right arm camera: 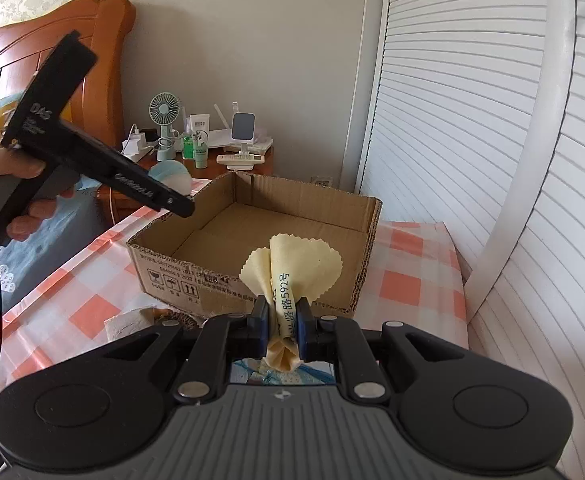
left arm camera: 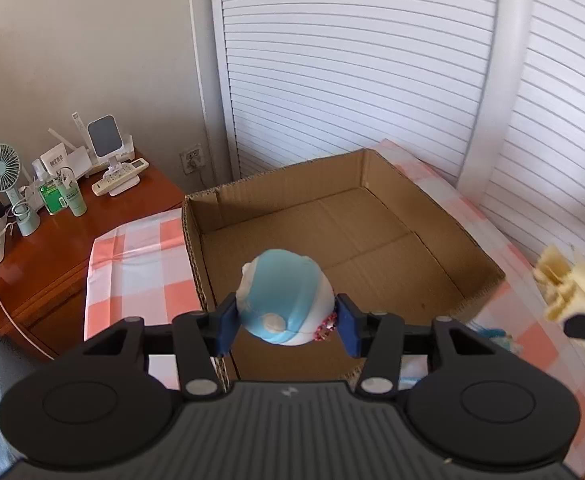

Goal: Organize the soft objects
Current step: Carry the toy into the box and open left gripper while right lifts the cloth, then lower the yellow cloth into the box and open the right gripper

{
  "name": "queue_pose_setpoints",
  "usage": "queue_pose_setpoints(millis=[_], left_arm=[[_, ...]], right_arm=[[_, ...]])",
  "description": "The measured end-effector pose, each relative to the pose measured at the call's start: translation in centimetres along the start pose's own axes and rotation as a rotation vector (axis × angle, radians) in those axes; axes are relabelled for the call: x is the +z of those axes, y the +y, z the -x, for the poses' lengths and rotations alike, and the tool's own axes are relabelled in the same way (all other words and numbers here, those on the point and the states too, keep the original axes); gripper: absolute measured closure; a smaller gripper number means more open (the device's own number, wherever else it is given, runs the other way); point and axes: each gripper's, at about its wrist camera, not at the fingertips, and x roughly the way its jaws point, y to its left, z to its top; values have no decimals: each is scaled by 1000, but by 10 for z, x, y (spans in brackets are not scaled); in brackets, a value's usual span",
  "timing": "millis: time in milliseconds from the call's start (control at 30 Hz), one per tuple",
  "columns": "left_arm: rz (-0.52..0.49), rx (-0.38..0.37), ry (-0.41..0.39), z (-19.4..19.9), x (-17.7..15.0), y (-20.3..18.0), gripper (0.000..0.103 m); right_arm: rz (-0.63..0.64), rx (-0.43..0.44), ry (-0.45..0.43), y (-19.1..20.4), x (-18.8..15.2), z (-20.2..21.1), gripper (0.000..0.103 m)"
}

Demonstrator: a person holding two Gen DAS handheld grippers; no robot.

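Observation:
A blue and white soft toy [left arm camera: 282, 298] hangs between the blue pads of my left gripper [left arm camera: 286, 322], which is shut on it just above the near rim of an open cardboard box [left arm camera: 372, 216]. In the right wrist view my right gripper [right arm camera: 283, 328] is shut on a bunched pale yellow cloth [right arm camera: 292, 276] with printed writing, held in front of the box's near wall [right arm camera: 180, 276]. The left gripper [right arm camera: 184, 206] with the toy [right arm camera: 174, 178] reaches over the box's left corner there. The yellow cloth [left arm camera: 564, 288] also shows at the right edge of the left wrist view.
The box sits on an orange and white checked tablecloth [right arm camera: 92, 312]. A wooden nightstand [left arm camera: 76, 228] with a small fan [left arm camera: 2, 174], bottles and chargers stands to the left. White louvred doors [left arm camera: 352, 60] rise behind. A pale crumpled cloth [right arm camera: 128, 324] lies on the tablecloth.

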Motion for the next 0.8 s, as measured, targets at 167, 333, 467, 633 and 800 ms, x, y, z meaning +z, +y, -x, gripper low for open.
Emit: queue_pose_setpoints(millis=[167, 333, 467, 633, 800], left_arm=[[15, 44, 15, -47, 33, 8, 39], [79, 81, 7, -69, 39, 17, 8], [77, 82, -8, -55, 28, 20, 8], [75, 67, -1, -15, -2, 19, 4], [52, 103, -16, 27, -46, 8, 2]], right_arm=[[-10, -3, 9, -7, 8, -15, 87], [-11, -6, 20, -10, 9, -21, 87], [-12, -10, 32, -11, 10, -27, 87], [-8, -10, 33, -7, 15, -32, 87], [4, -8, 28, -3, 31, -44, 87]])
